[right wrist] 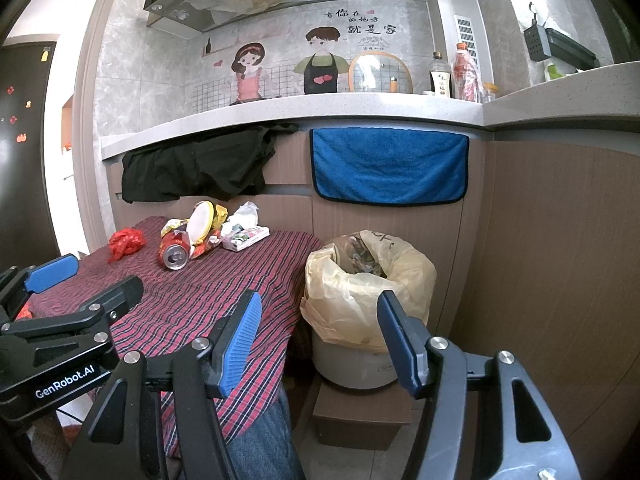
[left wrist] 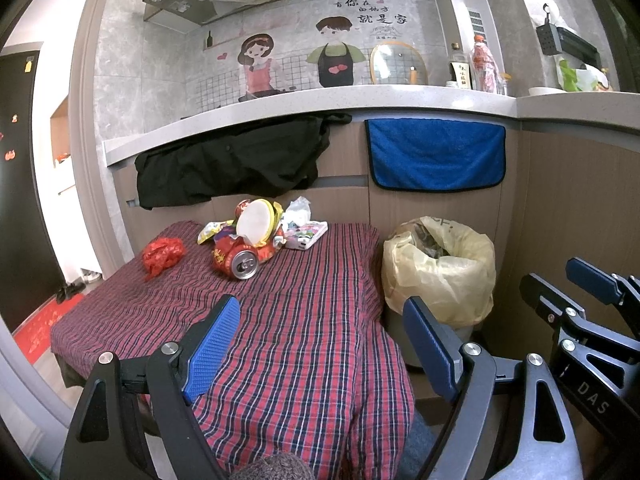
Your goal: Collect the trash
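**Inspector:** Firstly, your tongs. The left tongs (left wrist: 320, 344) are spread wide with nothing between the blue pads, hanging over the near part of the table (left wrist: 304, 320). The right tongs (right wrist: 320, 340) are likewise released and empty, set beside the left and aimed toward the bin (right wrist: 360, 364).

**Operator:** Where is the trash?

**Inspector:** Piled at the far edge of the table, well apart from both tongs: a red can (left wrist: 236, 258) on its side with its top facing you, a round white lid (left wrist: 256, 222) leaning above it, wrappers and a crumpled tissue (left wrist: 298, 210) beside those, and a red crumpled bag (left wrist: 164, 254) lying off to the left. None is collected yet, in my judgement.

**Operator:** And the bin?

**Inspector:** On the floor just beside the table's right edge, its yellow liner (left wrist: 440, 276) open upward, probably so you need only a short carry.
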A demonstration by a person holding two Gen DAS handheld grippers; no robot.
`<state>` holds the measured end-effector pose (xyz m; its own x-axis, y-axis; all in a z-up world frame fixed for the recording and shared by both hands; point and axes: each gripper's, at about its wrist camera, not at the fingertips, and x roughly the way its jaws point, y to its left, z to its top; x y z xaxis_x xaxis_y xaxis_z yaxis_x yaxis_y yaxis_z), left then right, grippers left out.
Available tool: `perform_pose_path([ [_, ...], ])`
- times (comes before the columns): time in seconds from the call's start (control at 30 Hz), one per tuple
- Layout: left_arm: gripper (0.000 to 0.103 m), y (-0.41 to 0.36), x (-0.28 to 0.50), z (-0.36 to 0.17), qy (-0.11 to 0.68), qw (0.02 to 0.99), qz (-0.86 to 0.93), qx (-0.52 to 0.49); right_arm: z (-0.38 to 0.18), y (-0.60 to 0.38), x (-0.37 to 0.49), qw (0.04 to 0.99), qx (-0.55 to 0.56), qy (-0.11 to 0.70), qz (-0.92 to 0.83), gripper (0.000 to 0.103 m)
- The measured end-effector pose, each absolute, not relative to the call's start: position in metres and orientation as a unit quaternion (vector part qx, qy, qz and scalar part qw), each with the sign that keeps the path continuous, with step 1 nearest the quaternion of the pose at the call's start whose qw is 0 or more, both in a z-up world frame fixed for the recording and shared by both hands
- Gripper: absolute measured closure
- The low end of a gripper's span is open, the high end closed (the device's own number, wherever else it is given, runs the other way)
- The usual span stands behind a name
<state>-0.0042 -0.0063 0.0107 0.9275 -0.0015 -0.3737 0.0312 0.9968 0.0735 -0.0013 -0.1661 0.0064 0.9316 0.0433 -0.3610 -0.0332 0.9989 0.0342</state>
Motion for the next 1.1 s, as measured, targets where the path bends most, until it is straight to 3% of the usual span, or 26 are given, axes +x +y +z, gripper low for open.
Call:
perform_pose_path([
  [0.7, 0.02, -0.006, -0.001, 0.012, 0.19, 0.981, -0.009, 0.037, 0.007, -0.165, 0.001, 0.983, 0.009, 0.183, 0.02, 0.046],
  [1.1, 0.02, 0.043, 0.092, 0.044, 0.178, 0.982, 0.031, 0.05, 0.027, -0.15, 0.09, 0.98, 0.011, 0.191, 0.062, 0.046],
])
